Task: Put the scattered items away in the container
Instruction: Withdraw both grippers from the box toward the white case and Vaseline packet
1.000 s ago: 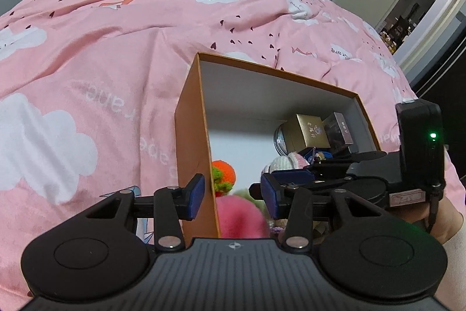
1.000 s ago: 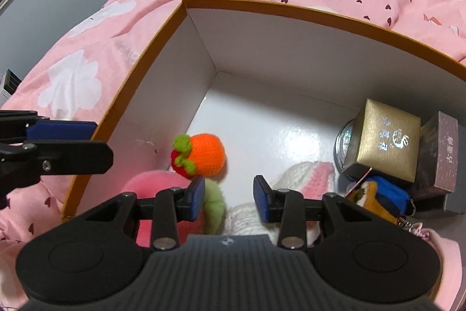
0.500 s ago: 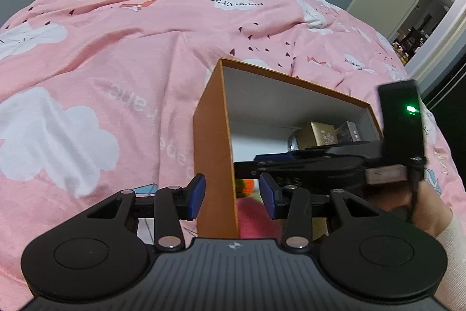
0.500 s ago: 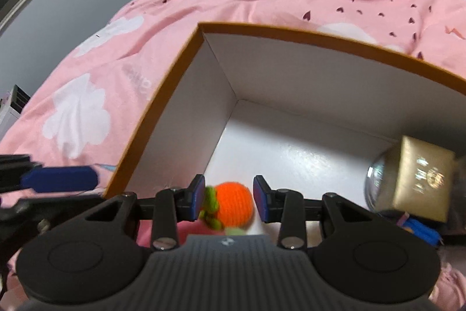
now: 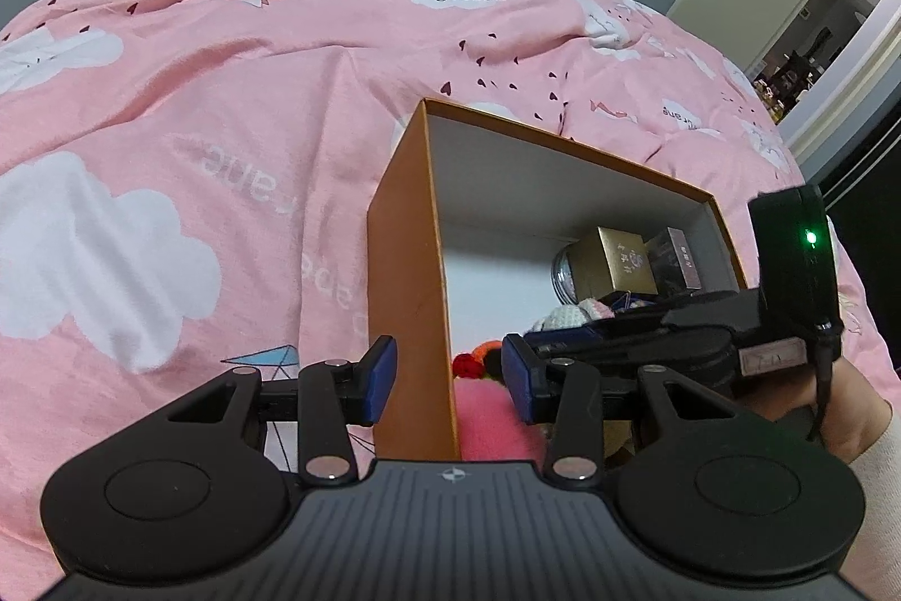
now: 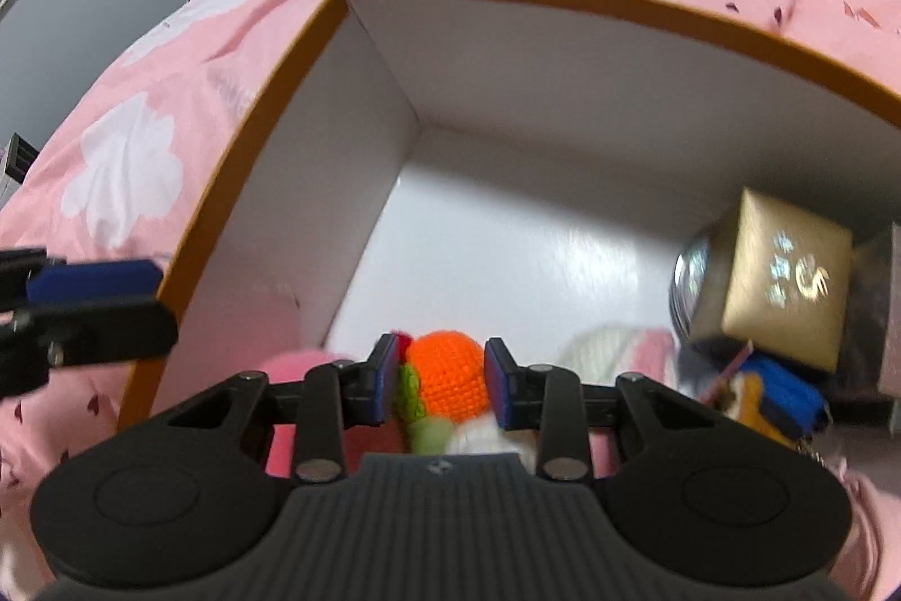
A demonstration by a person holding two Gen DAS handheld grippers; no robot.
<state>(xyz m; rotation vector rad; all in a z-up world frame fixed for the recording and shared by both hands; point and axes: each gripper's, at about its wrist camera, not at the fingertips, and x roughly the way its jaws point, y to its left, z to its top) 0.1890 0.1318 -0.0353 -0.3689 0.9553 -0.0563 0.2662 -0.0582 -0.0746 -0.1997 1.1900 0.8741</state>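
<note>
The right hand-held gripper (image 6: 436, 378) sits inside the orange cardboard box (image 6: 225, 184), its blue pads on either side of an orange crocheted fruit (image 6: 447, 373); the pads look pressed to the yarn or very nearly so, but whether they grip it or are letting it go I cannot tell. The left hand-held gripper (image 5: 447, 378) straddles the near left wall of the box (image 5: 411, 263), one pad outside and one inside, both standing off the card, so it is released and grasping nothing. The fruit lies low near the box's near left corner, beside a pink plush toy (image 6: 293, 364) and above a pale green knitted piece (image 6: 431, 432). As a judgement, the step in hand is settling the fruit onto the box floor: do it well by lowering until the yarn rests on something, spreading the pads fully, then drawing straight back and up so no loop snags. The fruit is nearly round, with little long axis; its green leaf end and a red bit point toward the left pad. Further along the box's right side sit a gold carton (image 6: 783, 280) on a round tin (image 6: 690, 285), a blue item (image 6: 788, 392) and white knitwear (image 6: 608, 347), all on the pink bed quilt (image 5: 225, 94).
</note>
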